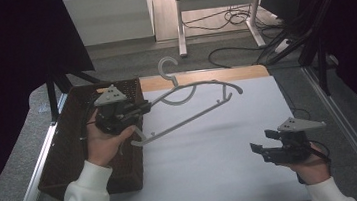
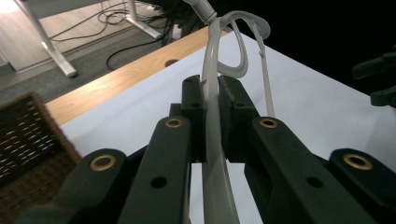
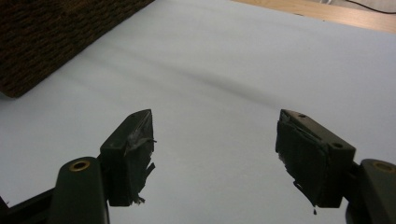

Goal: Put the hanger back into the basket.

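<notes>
Counter (image 1: pixel 214 177): white sheet, bare in the middle; good place to lay the hanger flat
Basket (image 1: pixel 72 157): dark wicker at the left edge; swing clear of its rim
Hanger (image 1: pixel 188 114): grey, held up above the counter, hook pointing away; keep it level
Left gripper (image 1: pixel 143 107): jaws clamped on the hanger's arm; grip firm
Right gripper (image 1: pixel 264 142): jaws apart, holding nothing; could steady the far end

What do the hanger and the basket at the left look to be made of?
The hanger looks like moulded plastic: pale grey, smooth, faintly glossy, with a one-piece hook. The basket appears to be woven wicker or rattan: dark brown, matte, with a ribbed weave visible on its walls.
</notes>
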